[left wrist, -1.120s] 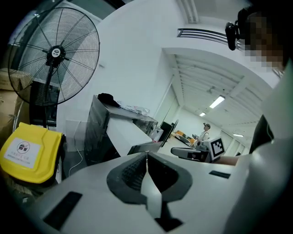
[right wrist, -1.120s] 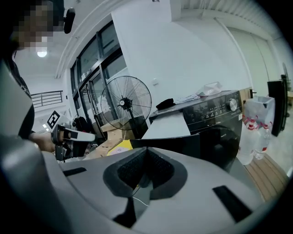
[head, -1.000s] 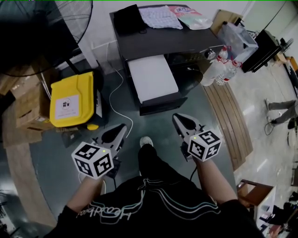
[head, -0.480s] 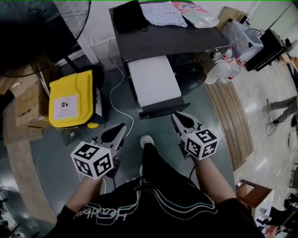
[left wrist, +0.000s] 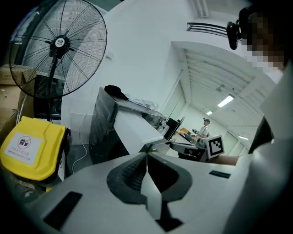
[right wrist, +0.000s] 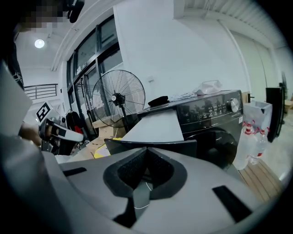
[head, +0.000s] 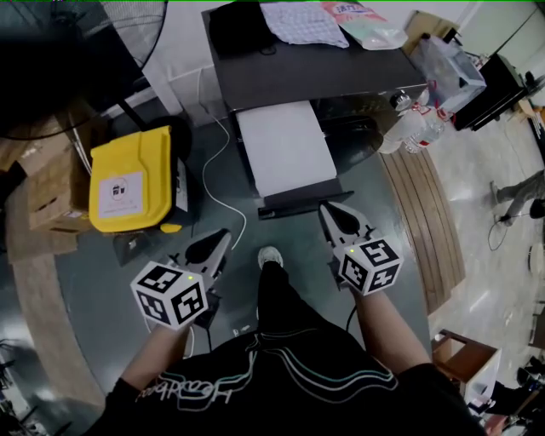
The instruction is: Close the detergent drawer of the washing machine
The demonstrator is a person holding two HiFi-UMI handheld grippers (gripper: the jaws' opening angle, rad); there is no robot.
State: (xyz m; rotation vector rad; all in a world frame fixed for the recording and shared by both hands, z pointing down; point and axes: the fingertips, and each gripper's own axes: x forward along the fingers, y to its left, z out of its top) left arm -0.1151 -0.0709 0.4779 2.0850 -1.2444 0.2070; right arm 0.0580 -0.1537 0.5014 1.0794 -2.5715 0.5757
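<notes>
The dark washing machine stands ahead with its detergent drawer pulled far out toward me, pale on top with a dark front panel. My right gripper is shut and empty, its tip just right of that front panel. In the right gripper view the drawer lies directly beyond the jaws of my right gripper. My left gripper is shut on nothing, lower left of the drawer and apart from it. In the left gripper view the drawer shows past the closed left gripper.
A yellow bin sits on the floor to the left, with a large fan and cardboard boxes behind it. Water bottles and a wooden pallet are to the right. A cloth lies on the machine. A white cable crosses the floor.
I have drawn a little closer to the machine. The right gripper's tip now sits nearer the drawer's front panel. The left gripper has barely moved.
</notes>
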